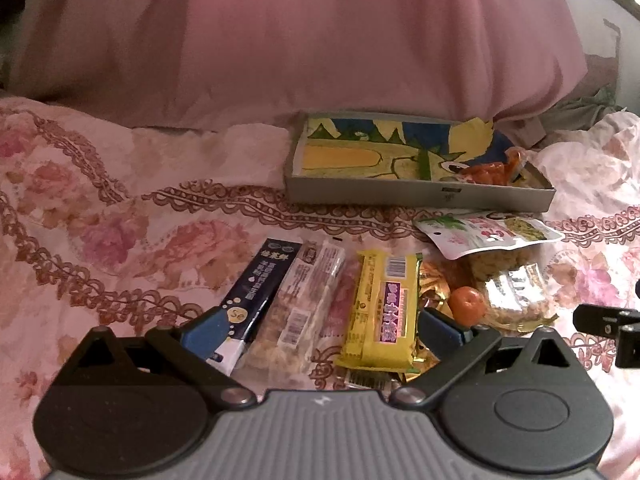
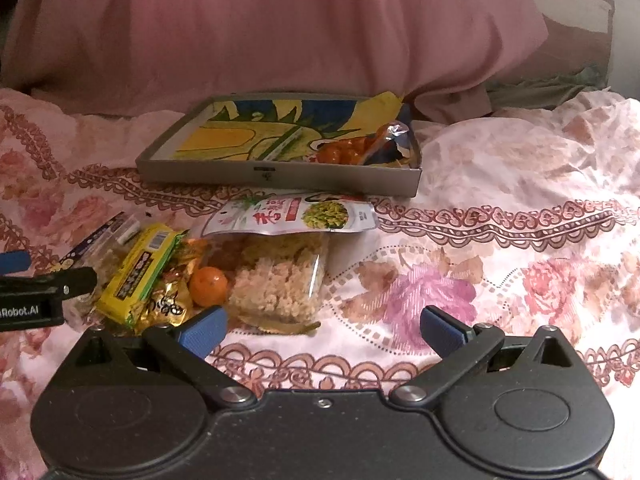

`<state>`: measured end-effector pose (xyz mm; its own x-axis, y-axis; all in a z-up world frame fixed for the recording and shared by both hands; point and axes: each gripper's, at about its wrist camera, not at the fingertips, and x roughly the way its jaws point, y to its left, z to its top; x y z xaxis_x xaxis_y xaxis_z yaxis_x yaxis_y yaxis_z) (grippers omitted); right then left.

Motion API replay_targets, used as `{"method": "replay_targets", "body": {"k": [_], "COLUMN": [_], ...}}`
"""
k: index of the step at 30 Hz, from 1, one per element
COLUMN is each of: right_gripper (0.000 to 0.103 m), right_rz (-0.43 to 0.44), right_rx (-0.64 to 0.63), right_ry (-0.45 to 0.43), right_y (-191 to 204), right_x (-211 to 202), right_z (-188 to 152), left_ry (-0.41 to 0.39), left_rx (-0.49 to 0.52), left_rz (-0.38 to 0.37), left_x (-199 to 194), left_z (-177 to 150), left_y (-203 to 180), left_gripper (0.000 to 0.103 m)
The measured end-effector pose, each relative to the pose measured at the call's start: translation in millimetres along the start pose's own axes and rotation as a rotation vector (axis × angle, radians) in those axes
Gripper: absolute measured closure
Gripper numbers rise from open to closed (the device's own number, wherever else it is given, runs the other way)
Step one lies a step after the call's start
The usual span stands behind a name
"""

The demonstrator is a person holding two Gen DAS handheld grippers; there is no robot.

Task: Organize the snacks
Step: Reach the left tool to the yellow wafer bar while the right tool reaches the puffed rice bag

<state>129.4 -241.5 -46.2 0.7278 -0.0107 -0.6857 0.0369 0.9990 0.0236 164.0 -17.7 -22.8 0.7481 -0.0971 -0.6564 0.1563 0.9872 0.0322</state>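
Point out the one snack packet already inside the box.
The orange-red packet, lying in the grey box at its right end; all others lie outside on the bedspread.

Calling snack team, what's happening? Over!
Both tongs open, left over yellow packet, right empty. One orange pack in box. Nothing blocking.

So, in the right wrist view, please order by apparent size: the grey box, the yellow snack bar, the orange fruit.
1. grey box, clearly largest though farthest.
2. yellow snack bar.
3. orange fruit, smallest.
The bar and the fruit lie at similar nearness, so their order is reliable.
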Motion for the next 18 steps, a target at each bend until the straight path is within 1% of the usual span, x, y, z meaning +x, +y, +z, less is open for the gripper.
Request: {"method": "replay_targets", "body": {"k": [5, 9, 13, 15, 18], "right_gripper": [0.001, 0.001, 0.002, 0.005, 0.007], "right_rz": [0.019, 0.012, 0.025, 0.034, 0.045], "right_rx": [0.0, -0.022, -0.027, -0.027, -0.029], "right_ry": [-0.002, -0.002, 0.001, 0.004, 0.008], "right_y": [-3.7, -2.8, -1.9, -1.2, 1.7], "right_x": [13.0, 25.8, 37.0, 42.4, 49.6], "right_z": [5.6, 9.1, 12.2, 13.6, 15.0], "left_ry": [-0.014, -0.043, -0.028, -0.017, -0.004], "left_rx": [0.006, 0.044, 0.079, 0.085, 0.08], "left_rz": [-0.072, -0.136, -0.195, -0.214, -0.243], "left_x": [7.2, 13.3, 27.4, 34.9, 43.6], "left_z": [1.9, 3.5, 1.4, 1.2, 1.8], "left_y": [0.0, -6.7, -12.7, -13.7, -14.0], "left_gripper": [0.0, 0.0, 0.001, 0.002, 0.008]}}
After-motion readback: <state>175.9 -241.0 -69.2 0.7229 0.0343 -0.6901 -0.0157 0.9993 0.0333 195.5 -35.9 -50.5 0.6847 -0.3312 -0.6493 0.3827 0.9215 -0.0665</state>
